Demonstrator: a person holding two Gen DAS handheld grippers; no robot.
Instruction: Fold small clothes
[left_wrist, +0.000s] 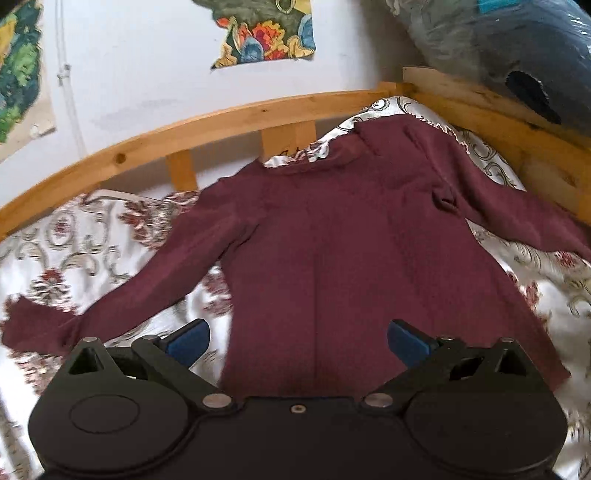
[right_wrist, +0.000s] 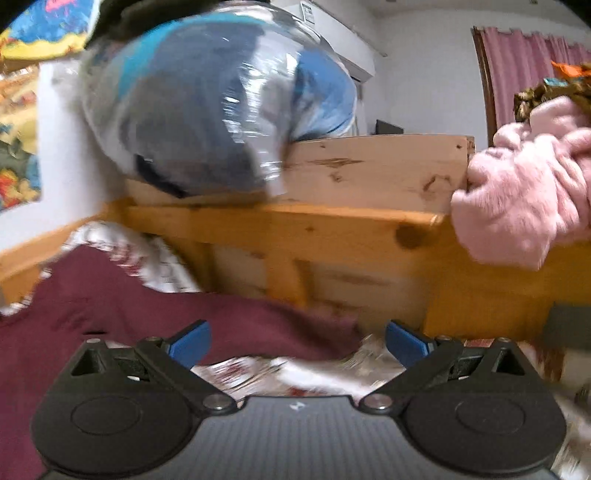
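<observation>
A maroon long-sleeved top (left_wrist: 332, 240) lies spread flat on the floral bedspread (left_wrist: 74, 243), collar toward the headboard, both sleeves stretched out to the sides. My left gripper (left_wrist: 298, 341) is open and empty, hovering over the top's bottom hem. In the right wrist view the top's right sleeve (right_wrist: 221, 317) lies across the bedspread (right_wrist: 288, 373). My right gripper (right_wrist: 298, 341) is open and empty, just above the sleeve's cuff end. That view is blurred.
A wooden bed rail (left_wrist: 184, 136) curves along the far side, with a wooden side rail (right_wrist: 332, 225) close ahead of the right gripper. A plastic-wrapped blue bundle (right_wrist: 207, 110) sits on the frame. A pink fluffy garment (right_wrist: 524, 192) hangs over the rail at right.
</observation>
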